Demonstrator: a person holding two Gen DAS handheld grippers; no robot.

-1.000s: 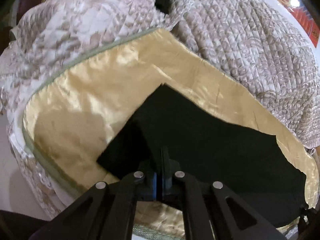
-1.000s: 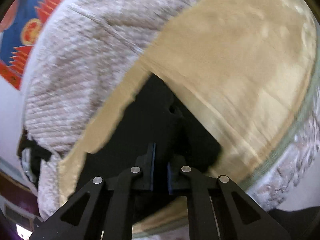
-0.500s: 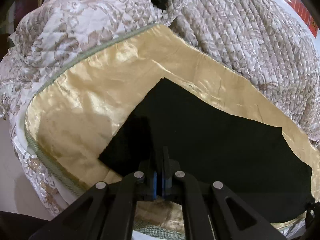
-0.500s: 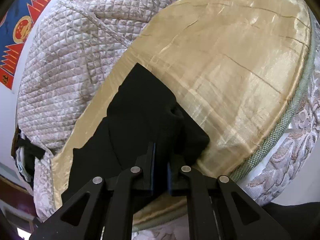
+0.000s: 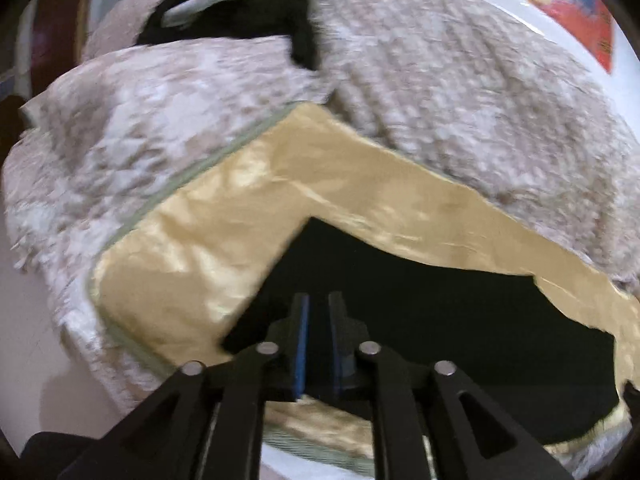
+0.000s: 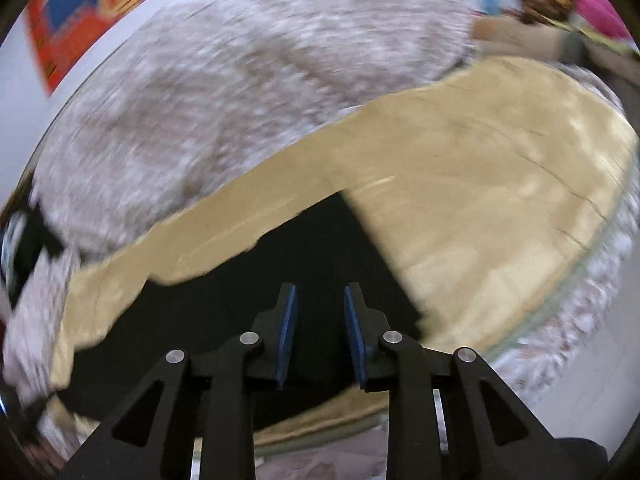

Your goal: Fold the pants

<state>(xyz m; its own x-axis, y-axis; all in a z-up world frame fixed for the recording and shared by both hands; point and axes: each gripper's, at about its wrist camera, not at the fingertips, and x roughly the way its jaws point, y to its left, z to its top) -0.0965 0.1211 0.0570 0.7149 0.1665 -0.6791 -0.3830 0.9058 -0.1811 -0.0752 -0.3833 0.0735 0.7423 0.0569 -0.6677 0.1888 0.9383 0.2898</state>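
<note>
The black pants [image 5: 420, 312] lie flat on a golden satin sheet [image 5: 200, 248], folded into a long dark shape; they also show in the right wrist view [image 6: 248, 292]. My left gripper [image 5: 318, 304] hovers over the pants' left end, its blue-padded fingers a small gap apart with nothing between them. My right gripper [image 6: 320, 296] is over the pants' right end, open wider and empty. Both views are blurred by motion.
A quilted beige bedspread [image 5: 460, 100] is bunched behind the golden sheet [image 6: 500, 184]. A dark garment [image 5: 240, 12] lies at the far back. A red and blue wall hanging [image 6: 88, 12] is behind the bed. The bed edge with green piping [image 6: 592, 256] runs at right.
Both grippers have let go of the pants and opened; the pinched-up folds now lie flat. Both cameras have pulled back and tilted, blurring the view.
</note>
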